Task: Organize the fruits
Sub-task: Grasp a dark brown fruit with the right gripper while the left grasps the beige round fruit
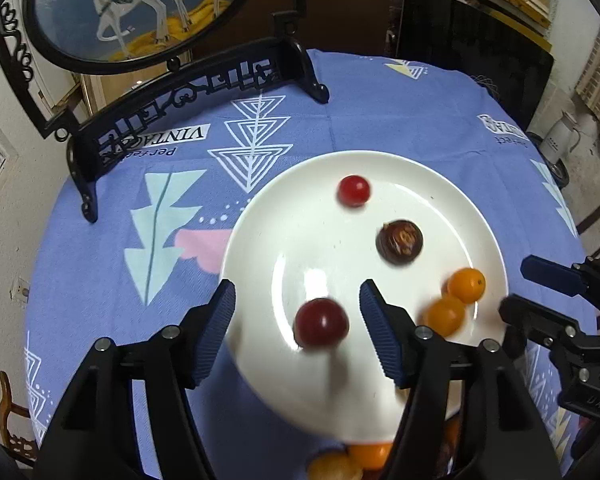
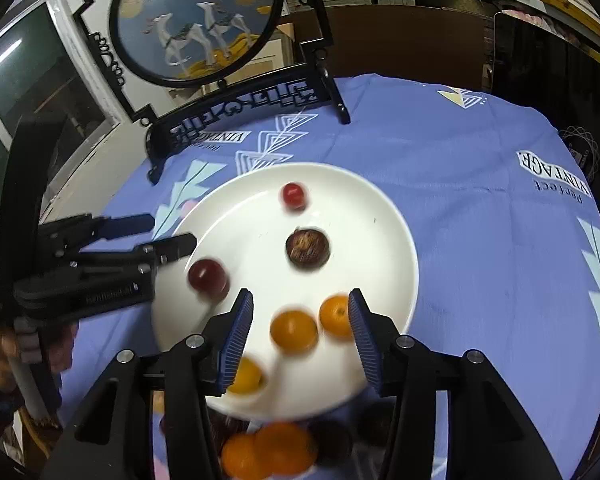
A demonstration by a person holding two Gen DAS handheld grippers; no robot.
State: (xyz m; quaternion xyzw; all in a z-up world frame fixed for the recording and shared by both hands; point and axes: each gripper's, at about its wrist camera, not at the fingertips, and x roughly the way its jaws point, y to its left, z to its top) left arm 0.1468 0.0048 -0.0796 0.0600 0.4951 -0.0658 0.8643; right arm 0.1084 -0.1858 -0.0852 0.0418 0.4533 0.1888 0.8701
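A white plate [image 1: 260,248] lies on the blue tablecloth. On it are a small red fruit [image 1: 354,190], a dark brown round fruit [image 1: 399,242], two small oranges [image 1: 466,285] and a dark red fruit [image 1: 321,322]. My left gripper [image 1: 298,320] is open over the plate; the dark red fruit lies between its fingers, clear of both pads. My right gripper [image 2: 300,332] is open too, with one orange [image 2: 294,330] loose between its fingers and another orange [image 2: 336,316] by the right pad. A yellow fruit [image 2: 246,376] is partly hidden behind its left finger.
More oranges [image 2: 268,452] and dark fruits [image 2: 332,440] lie on the cloth just off the plate's near rim. A round deer picture on a black carved stand [image 1: 188,96] occupies the far left of the table. The left gripper [image 2: 172,232] reaches in over the plate's left rim.
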